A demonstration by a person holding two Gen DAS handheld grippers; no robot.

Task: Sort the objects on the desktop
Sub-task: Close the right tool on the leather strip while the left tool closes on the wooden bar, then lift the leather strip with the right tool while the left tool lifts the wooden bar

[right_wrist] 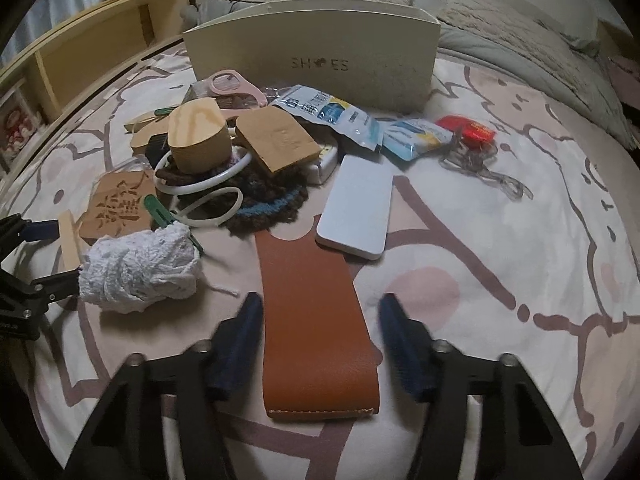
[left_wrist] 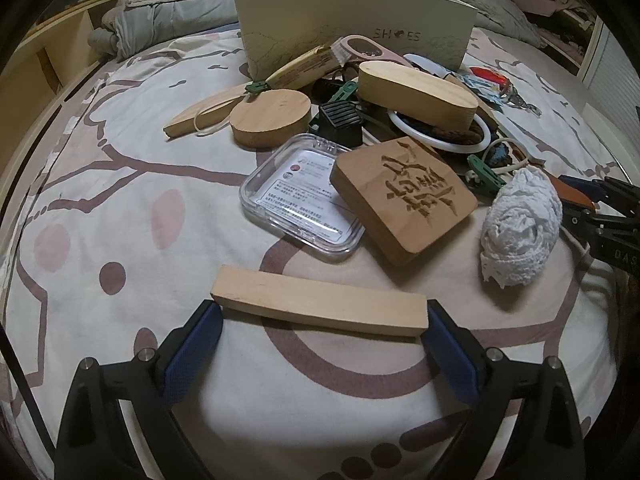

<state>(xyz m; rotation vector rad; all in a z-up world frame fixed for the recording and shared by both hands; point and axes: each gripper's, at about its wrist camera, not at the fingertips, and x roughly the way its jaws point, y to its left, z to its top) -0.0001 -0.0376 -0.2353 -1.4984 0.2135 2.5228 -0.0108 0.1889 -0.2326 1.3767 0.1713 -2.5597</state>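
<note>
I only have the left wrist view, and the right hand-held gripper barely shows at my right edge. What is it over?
Observer: A brown leather strip lies lengthwise between the pads of the right hand-held gripper. A gap shows at the right-hand pad, so there is no grip yet.
Operator: What lies beyond that strip?
Observer: A white rectangular power bank lies flat, just past the strip's far right corner.
Operator: My left hand-held gripper is closed on the pale wooden bar. Does the white crocheted bundle touch the strip?
Observer: No. The white crocheted bundle sits to the strip's left, apart from it, with one loose thread between them.
</note>
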